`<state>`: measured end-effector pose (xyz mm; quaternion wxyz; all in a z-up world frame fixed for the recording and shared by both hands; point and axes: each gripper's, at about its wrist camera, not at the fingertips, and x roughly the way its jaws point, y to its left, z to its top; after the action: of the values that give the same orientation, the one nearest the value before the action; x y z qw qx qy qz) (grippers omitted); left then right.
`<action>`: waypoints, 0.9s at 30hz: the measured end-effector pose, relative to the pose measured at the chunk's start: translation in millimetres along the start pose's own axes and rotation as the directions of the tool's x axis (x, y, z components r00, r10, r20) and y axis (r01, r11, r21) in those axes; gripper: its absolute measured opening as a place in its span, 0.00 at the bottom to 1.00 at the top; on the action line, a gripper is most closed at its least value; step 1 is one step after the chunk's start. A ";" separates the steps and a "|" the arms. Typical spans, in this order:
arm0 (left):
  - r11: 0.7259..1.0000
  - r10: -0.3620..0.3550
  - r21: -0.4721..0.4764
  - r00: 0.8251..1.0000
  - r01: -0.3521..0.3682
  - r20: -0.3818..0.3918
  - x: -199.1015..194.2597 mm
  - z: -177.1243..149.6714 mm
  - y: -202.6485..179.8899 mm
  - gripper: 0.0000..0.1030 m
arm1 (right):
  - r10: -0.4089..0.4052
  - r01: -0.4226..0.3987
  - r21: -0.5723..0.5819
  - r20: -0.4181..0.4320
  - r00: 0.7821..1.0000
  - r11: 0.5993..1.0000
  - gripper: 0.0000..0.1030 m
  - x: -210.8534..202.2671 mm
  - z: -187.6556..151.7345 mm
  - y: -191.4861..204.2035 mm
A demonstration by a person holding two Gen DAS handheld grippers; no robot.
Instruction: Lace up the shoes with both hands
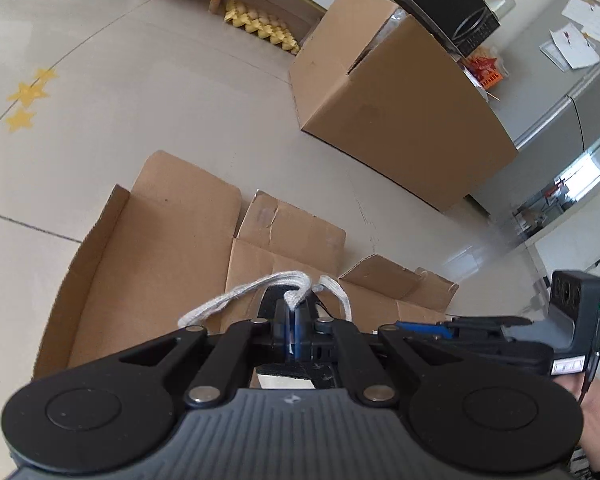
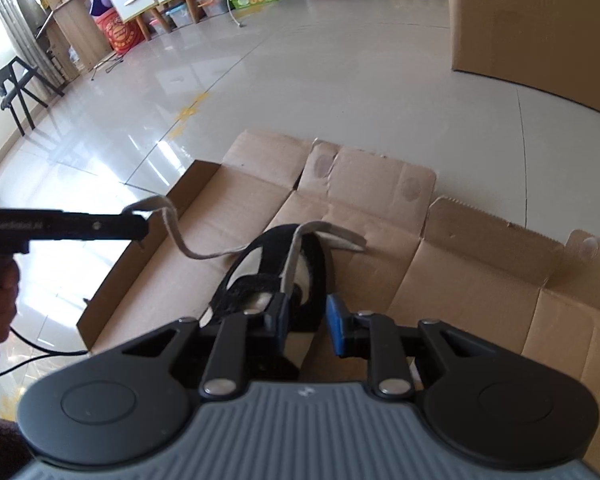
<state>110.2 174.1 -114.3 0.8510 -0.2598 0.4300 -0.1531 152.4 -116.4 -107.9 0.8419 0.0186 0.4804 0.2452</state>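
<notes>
Flattened cardboard (image 2: 380, 216) on the floor holds the black shoe (image 2: 300, 264).
Left gripper (image 1: 293, 312) pinches the lace (image 1: 236, 296); right gripper (image 2: 306, 320), jaws apart and empty, is just before the shoe.

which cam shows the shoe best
The right wrist view: the black shoe lies on the flattened cardboard, its opening and white lining showing beyond the open right gripper. In the left wrist view only a dark sliver shows behind the left gripper, shut on the lace.
</notes>
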 end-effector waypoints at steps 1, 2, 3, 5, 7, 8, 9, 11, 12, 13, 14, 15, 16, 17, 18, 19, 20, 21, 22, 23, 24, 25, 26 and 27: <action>1.000 0.015 -0.001 1.000 -0.015 -0.016 3.3 -1.9 1.2 0.01 | -0.004 0.004 -0.001 -0.003 1.000 1.000 0.24 -1.2 -1.3 -0.3; 0.999 0.035 0.007 0.999 -0.035 -0.029 6.9 -4.0 1.4 0.01 | -0.008 0.008 -0.002 -0.006 1.000 1.000 0.24 -2.4 -2.6 -0.6; 0.998 0.055 0.015 0.998 -0.054 -0.039 10.4 -6.3 1.7 0.01 | -0.011 0.011 0.019 -0.003 1.000 1.000 0.25 -0.7 -1.8 -5.3; 0.996 0.085 0.045 0.996 -0.083 -0.039 15.8 -11.9 1.7 0.01 | 0.019 -0.018 0.087 -0.009 1.000 0.996 0.26 11.9 5.2 -15.9; 0.990 0.128 0.069 0.991 -0.124 -0.045 22.9 -19.4 0.8 0.01 | 0.058 -0.055 0.149 -0.014 0.998 0.987 0.25 24.4 11.9 -24.0; 0.990 0.125 0.063 0.991 -0.122 -0.047 24.1 -20.0 0.5 0.01 | 0.090 -0.085 0.176 -0.019 0.996 0.981 0.25 30.7 15.6 -26.1; 0.992 0.115 0.053 0.992 -0.112 -0.045 25.2 -19.6 -1.9 0.01 | 0.108 -0.102 0.194 -0.022 0.994 0.976 0.25 36.6 18.3 -26.7; 0.994 0.082 0.079 0.996 -0.079 -0.027 27.4 -16.3 -13.2 0.01 | 0.109 -0.102 0.195 -0.028 0.994 0.975 0.24 46.6 22.1 -24.8; 0.992 0.070 0.103 0.997 -0.068 -0.024 29.7 -14.7 -19.4 0.02 | 0.109 -0.102 0.193 -0.028 0.994 0.976 0.22 49.3 22.1 -24.0; 0.989 0.056 0.141 0.998 -0.051 -0.026 34.5 -12.7 -28.0 0.02 | 0.110 -0.103 0.190 -0.028 0.994 0.976 0.13 51.9 22.0 -23.2; 0.984 0.050 0.175 0.998 -0.044 -0.031 39.9 -11.7 -34.3 0.02 | 0.110 -0.103 0.188 -0.028 0.994 0.977 0.03 54.6 22.0 -22.4; 0.970 0.051 0.241 0.998 -0.041 -0.035 50.3 -11.6 -41.7 0.02 | 0.111 -0.104 0.185 -0.028 0.993 0.977 0.02 57.3 21.9 -21.7; 0.953 0.052 0.301 0.998 -0.037 -0.040 60.1 -11.8 -48.5 0.02 | 0.119 -0.112 0.191 -0.024 0.993 0.975 0.02 57.1 21.5 -22.2; 0.941 0.052 0.336 0.998 -0.033 -0.047 67.1 -13.0 -51.9 0.02 | 0.131 -0.124 0.210 -0.016 0.991 0.970 0.02 55.1 20.0 -24.3; 0.925 0.050 0.379 0.997 -0.022 -0.065 77.6 -14.2 -55.2 0.02 | 0.139 -0.133 0.228 -0.011 0.990 0.965 0.02 54.2 19.3 -26.7; 0.913 0.054 0.409 0.995 -0.014 -0.087 85.3 -15.8 -57.1 0.02 | 0.147 -0.143 0.246 0.003 0.989 0.959 0.02 52.7 18.1 -28.9; 0.900 0.058 0.435 0.993 -0.006 -0.106 92.1 -17.5 -58.7 0.02 | 0.155 -0.154 0.263 0.016 0.988 0.953 0.02 51.2 16.9 -31.2; 0.894 0.062 0.448 0.992 -0.007 -0.109 93.1 -19.1 -58.9 0.02 | 0.163 -0.165 0.280 0.030 0.986 0.946 0.02 49.6 15.7 -33.4; 0.887 0.066 0.461 0.992 -0.007 -0.112 94.1 -20.8 -59.0 0.02 | 0.170 -0.175 0.296 0.044 0.984 0.939 0.02 48.1 14.5 -35.7; 0.880 0.070 0.474 0.991 -0.008 -0.115 95.2 -22.4 -59.1 0.02 | 0.176 -0.184 0.304 0.056 0.983 0.935 0.02 46.4 15.0 -36.9; 0.875 0.073 0.485 0.990 -0.007 -0.117 96.1 -23.8 -59.0 0.02 | 0.181 -0.201 0.312 0.092 0.979 0.929 0.02 40.4 18.2 -39.6; 0.877 0.069 0.480 0.990 -0.003 -0.121 96.1 -24.1 -57.2 0.02 | 0.176 -0.201 0.305 0.109 0.978 0.931 0.01 36.3 22.3 -39.7; 0.880 0.066 0.475 0.990 0.001 -0.124 95.1 -24.7 -55.2 0.02 | 0.170 -0.201 0.298 0.127 0.977 0.933 0.01 32.3 26.4 -39.9; 0.883 0.064 0.470 0.990 0.002 -0.125 94.5 -24.8 -54.6 0.02 | 0.164 -0.201 0.291 0.144 0.976 0.935 0.01 28.2 30.5 -40.1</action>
<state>143.2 75.9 -156.9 0.8592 -0.0285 0.4419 -0.2563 205.0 -133.3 -124.8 0.8293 0.2068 0.4581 0.2441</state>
